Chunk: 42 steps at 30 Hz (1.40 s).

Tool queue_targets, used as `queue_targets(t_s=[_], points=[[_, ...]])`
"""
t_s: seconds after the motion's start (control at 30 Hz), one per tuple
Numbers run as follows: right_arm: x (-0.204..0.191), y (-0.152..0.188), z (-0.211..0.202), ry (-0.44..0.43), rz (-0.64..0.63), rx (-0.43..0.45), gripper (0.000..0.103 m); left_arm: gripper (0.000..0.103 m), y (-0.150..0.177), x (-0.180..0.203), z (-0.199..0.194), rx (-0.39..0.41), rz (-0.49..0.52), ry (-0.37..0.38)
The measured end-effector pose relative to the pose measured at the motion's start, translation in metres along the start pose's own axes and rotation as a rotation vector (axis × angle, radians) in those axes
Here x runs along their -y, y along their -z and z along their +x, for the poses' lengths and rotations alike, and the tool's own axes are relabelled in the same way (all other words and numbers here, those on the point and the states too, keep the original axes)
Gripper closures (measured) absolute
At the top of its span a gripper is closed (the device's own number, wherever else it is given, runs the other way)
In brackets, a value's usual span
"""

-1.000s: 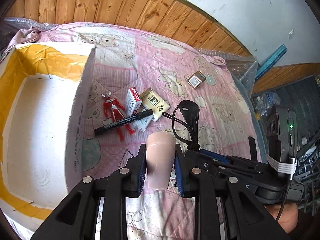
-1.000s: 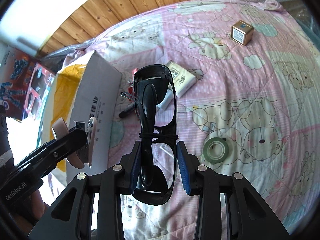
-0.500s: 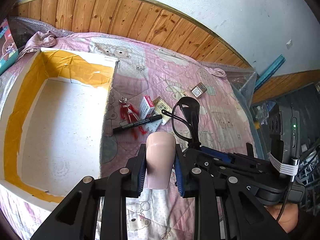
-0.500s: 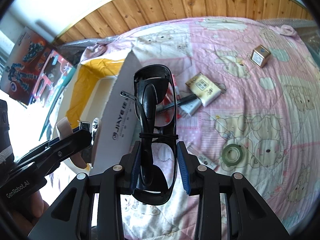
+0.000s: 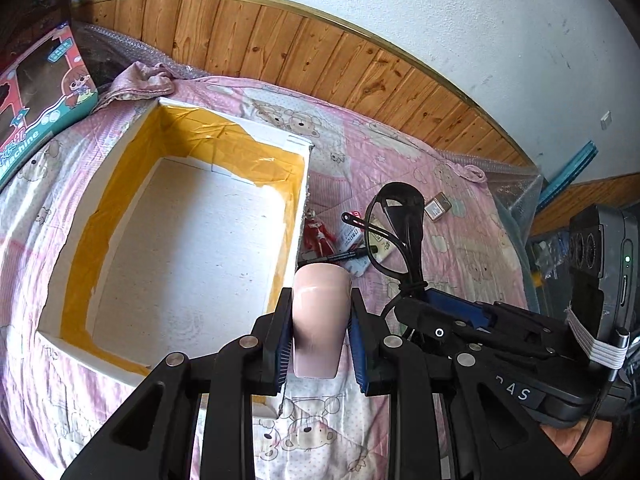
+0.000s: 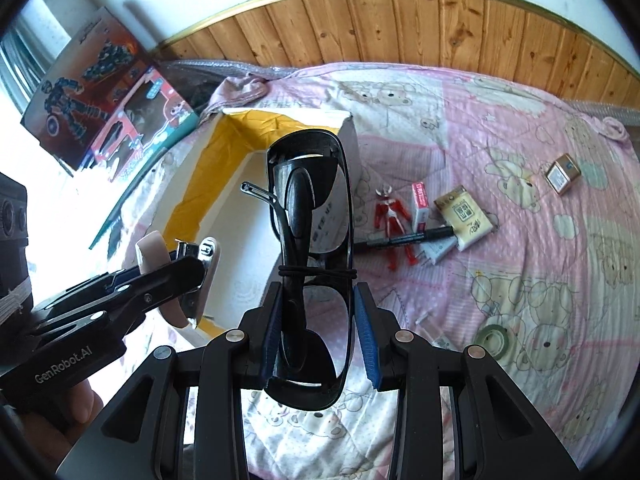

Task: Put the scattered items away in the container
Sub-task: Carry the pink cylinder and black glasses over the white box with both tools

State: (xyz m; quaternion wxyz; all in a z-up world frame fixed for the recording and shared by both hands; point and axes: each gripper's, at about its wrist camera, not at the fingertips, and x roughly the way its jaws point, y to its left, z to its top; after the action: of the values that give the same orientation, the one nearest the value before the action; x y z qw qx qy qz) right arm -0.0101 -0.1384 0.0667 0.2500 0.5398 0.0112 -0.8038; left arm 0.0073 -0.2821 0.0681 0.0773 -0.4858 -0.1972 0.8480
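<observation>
- Both grippers have risen and swung leftward over the last second, so the white box [image 5: 192, 248] with its yellow-taped inner walls now fills far more of my left wrist view than before, its floor bare.
- My left gripper [image 5: 320, 336] has its jaws closed narrow around a pale pink object [image 5: 319, 320], held upright between the blue pads [image 5: 280, 340], just off the box's right wall.
- From the right wrist view I see that same left gripper [image 6: 176, 276] sideways; the pink object [image 6: 152, 250] carries a metal clip part, and I cannot tell exactly what it is.
- My right gripper [image 6: 316, 336] is clamped on a pair of black sunglasses [image 6: 310, 240], folded, a thin band around them, pointing out toward the box [image 6: 224, 184].
- On the pink bear-print quilt [image 6: 520, 240], to the right of the box, these lie loose: a red figure toy [image 6: 394, 220], a black marker [image 6: 408, 238] across its legs, a small red-and-white carton [image 6: 421, 202] and a tissue pack [image 6: 466, 216] touching the marker's tip.
- Well apart from those sit a small brown cube box [image 6: 562, 172] and a green tape roll [image 6: 494, 338].
- Two toy cartons [image 6: 120, 96] lean beyond the box on the left.
</observation>
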Motion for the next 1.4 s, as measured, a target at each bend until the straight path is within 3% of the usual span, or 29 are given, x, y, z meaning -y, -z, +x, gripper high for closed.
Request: queue_targets(t_s=[0.5,0.8,1.4], points=[[-0.076,-0.026,0.011,-0.053,-0.163,-0.009,0.067,0.077,0.002,-0.066,-0.043,0.085,-0.146,-0.042],[-0.100,-0.044,0.036,-0.053,-0.221,-0.040,0.067,0.077,-0.003,-0.100,-0.049,0.103,-0.224,-0.084],[-0.115,-0.098,0.127,-0.009,-0.310,-0.183,0.067,0.077,-0.012,-0.139,0.015,-0.058,-0.236,-0.199]])
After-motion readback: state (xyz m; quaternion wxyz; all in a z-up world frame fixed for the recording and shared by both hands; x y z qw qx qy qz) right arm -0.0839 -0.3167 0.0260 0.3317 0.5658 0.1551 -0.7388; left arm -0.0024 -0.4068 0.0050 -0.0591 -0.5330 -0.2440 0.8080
